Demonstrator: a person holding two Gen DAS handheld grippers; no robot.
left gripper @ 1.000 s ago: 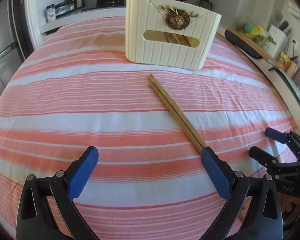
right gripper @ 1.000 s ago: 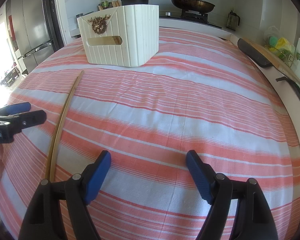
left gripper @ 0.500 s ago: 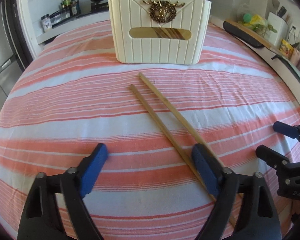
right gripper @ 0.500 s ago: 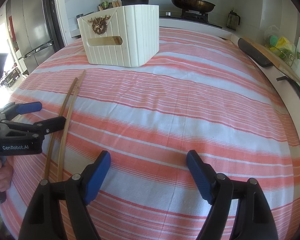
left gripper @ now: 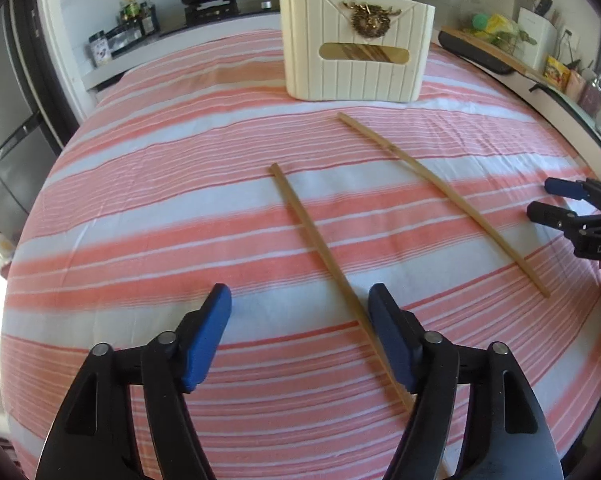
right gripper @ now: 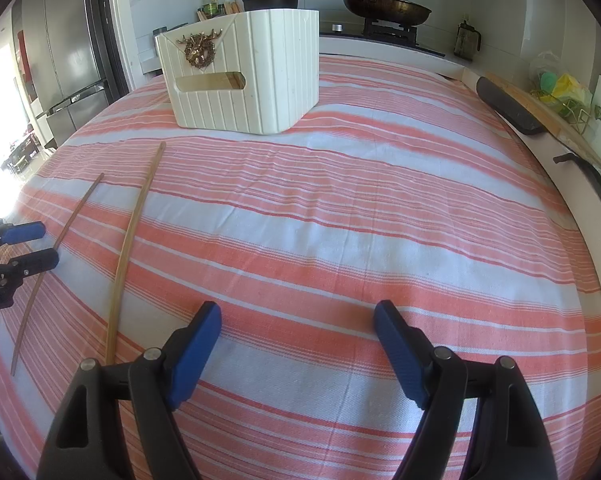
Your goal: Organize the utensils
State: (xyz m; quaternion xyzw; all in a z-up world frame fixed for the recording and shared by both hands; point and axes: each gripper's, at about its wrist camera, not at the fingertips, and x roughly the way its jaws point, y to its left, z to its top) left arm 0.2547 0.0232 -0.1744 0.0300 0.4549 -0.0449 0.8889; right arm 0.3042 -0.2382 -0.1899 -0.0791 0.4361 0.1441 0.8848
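Over striped cloth (left gripper: 180,208), left gripper (left gripper: 300,332) low, fingers (left gripper: 208,336) spread

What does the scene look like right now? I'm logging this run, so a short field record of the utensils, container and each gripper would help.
surface: striped tablecloth
loose utensils: two chopsticks, near chopstick and far chopstick, lying apart
container: white holder, upright, more chopsticks inside
left gripper: open, empty, near chopstick passing by its right finger
right gripper: open, empty, over bare cloth
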